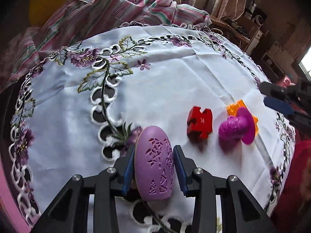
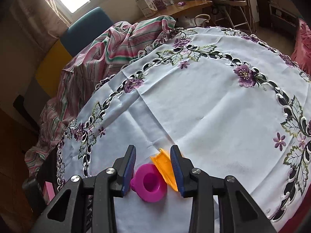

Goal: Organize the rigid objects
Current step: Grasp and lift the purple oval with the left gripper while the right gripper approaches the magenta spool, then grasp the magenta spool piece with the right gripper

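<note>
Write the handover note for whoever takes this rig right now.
Left gripper: shut on the lilac oval piece.
Right gripper: open, holding nothing, above the magenta piece and the orange piece.
On the tablecloth: the red puzzle block sits beside those two.
Done: three pieces appear grouped.
Left: probably set the oval next to them.

Letter "K" on red puzzle block (image 1: 199,123).
</note>
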Demonstrator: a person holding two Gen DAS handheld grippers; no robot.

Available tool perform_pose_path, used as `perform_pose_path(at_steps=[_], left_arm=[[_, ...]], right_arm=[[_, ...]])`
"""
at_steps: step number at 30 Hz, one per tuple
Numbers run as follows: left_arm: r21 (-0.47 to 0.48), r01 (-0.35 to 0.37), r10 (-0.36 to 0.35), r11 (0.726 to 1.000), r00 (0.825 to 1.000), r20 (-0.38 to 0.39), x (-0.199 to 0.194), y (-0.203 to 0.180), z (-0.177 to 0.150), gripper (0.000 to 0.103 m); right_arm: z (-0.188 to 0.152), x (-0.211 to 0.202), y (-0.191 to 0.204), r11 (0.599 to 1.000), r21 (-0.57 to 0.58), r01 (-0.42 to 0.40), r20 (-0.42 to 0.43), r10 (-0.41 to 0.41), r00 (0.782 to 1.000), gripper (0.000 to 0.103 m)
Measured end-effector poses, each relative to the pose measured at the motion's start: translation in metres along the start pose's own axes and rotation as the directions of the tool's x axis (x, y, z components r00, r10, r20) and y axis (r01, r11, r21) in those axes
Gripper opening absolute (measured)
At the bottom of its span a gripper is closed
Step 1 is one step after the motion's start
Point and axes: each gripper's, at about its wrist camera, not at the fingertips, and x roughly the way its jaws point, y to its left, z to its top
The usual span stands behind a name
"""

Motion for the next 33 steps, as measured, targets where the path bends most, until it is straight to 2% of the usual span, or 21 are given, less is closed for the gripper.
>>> perform_pose_path(at_steps=[7, 12, 22, 30, 31, 32, 33], left_arm=[[0.036, -0.041, 0.04, 0.999, 0.999, 0.023, -0.027, -0.005, -0.057, 0.036], [0.038, -0.059, 0.057, 0.998, 0.997, 0.054, -0.037, -0.008, -0.085, 0.03], [0.002, -0.029, 0.029, 1.0, 0.997, 0.07, -0.036, -0.002, -0.087, 0.03], [-0.023, -0.009, 0.011, 1.0, 0.997, 0.079, -0.036, 0.002, -0.089, 0.031], [-0.023, -0.01, 0.012, 1.0, 0.996, 0.083, -0.036, 0.002, -0.089, 0.031], [-0.023, -0.011, 0.013, 1.0, 0.996, 0.087, -0.036, 0.002, -0.09, 0.031], [-0.024, -0.011, 0.013, 1.0, 0.996, 0.091, -0.037, 0.002, -0.09, 0.031]], right_arm=[[-0.008, 0.01, 0.025, 0.992, -0.107, -0.071, -0.07, 0.064, 0.996, 0.037], [-0.015, 0.021, 0.035, 0.984, -0.155, -0.086, -0.133, 0.066, 0.989, 0.037], [-0.029, 0.035, 0.049, 0.96, -0.28, -0.01, -0.18, -0.042, 0.983, 0.037], [-0.045, 0.055, 0.062, 0.906, -0.415, 0.079, -0.2, -0.175, 0.964, 0.036], [-0.046, 0.055, 0.065, 0.894, -0.438, 0.089, -0.185, -0.187, 0.965, 0.035], [-0.048, 0.056, 0.066, 0.887, -0.452, 0.091, -0.184, -0.193, 0.964, 0.028], [-0.051, 0.059, 0.066, 0.881, -0.465, 0.09, -0.196, -0.201, 0.96, 0.014]])
